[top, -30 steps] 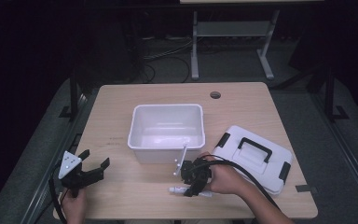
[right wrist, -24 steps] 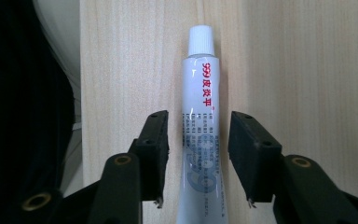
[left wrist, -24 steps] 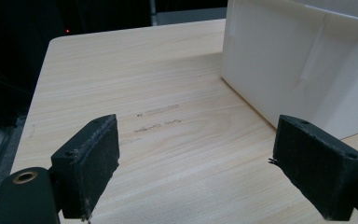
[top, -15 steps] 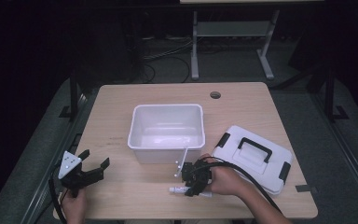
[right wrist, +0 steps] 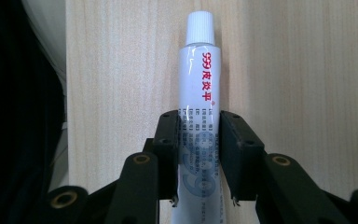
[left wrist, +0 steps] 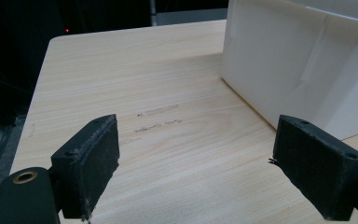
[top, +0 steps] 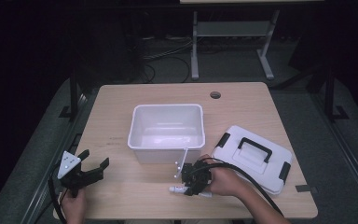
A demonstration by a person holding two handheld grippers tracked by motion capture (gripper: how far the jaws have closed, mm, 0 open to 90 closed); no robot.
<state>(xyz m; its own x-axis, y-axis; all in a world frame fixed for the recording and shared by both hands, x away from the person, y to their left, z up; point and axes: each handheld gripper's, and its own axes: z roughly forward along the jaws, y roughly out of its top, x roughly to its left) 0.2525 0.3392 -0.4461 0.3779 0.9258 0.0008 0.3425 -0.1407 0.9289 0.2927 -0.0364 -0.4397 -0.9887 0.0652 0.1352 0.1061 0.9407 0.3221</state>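
Right gripper view is cutting off the lower end of the white tube point(right wrist: 200, 93) behind the jaws, which are pressing against both its sides, clenched on it; its cap is pointing away over bare wood. From the high view the right gripper point(top: 193, 179) is lying low near the table's point(top: 121, 98) front edge, the right hand point(top: 223, 179) behind it, just before the white bin point(top: 167, 128), beside the white lid point(top: 254, 156). The left gripper point(top: 86, 168) is sitting at the front left corner, the left hand point(top: 73, 205) partly cut off, jaws spread wide around nothing, open wood lying ahead.
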